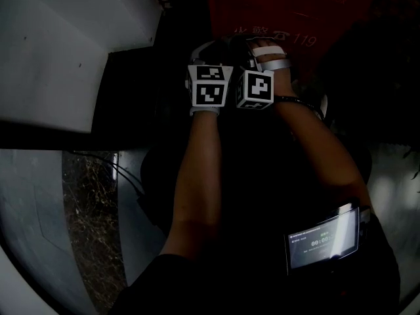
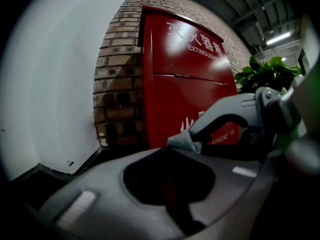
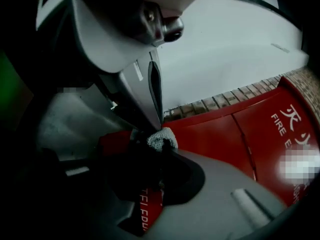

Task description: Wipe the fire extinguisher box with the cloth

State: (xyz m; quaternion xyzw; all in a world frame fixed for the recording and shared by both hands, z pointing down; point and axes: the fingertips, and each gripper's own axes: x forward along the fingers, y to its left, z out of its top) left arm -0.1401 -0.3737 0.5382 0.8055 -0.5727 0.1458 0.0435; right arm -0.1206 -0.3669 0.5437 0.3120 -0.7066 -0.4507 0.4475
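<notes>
Grippers: the left gripper [image 2: 175, 149] and the right gripper [image 3: 164, 146] are held side by side, their tips meeting at one spot.
Left jaws: drawn together, with only a thin slit seen between them from the right gripper view; the tips end at the cloth [image 3: 162, 138] and appear to be pinched on it.
Right jaws: closed at the tips on the same tuft; white lettering on red is seen through the hollow behind the tips.
Cloth: only a small grey tuft is shown, gripped where the two tools meet; the rest cannot be made out.
Fire extinguisher box [image 2: 185, 79]: red, set upright against the brick wall [image 2: 117, 84], straight ahead of both tools; no contact with the cloth is seen.
Long axis: vertical, with a seam running across the front panel.
Nearer tool: the right gripper is judged to face the red front squarely in the head view, while the left gripper is placed before the box's left edge, toward the white wall [image 2: 50, 74].
Step in hand: the cloth is judged to be shared or passed between the tools, with wiping not yet begun.
Next move: a forward push is called for to press the cloth onto the panel.
</notes>
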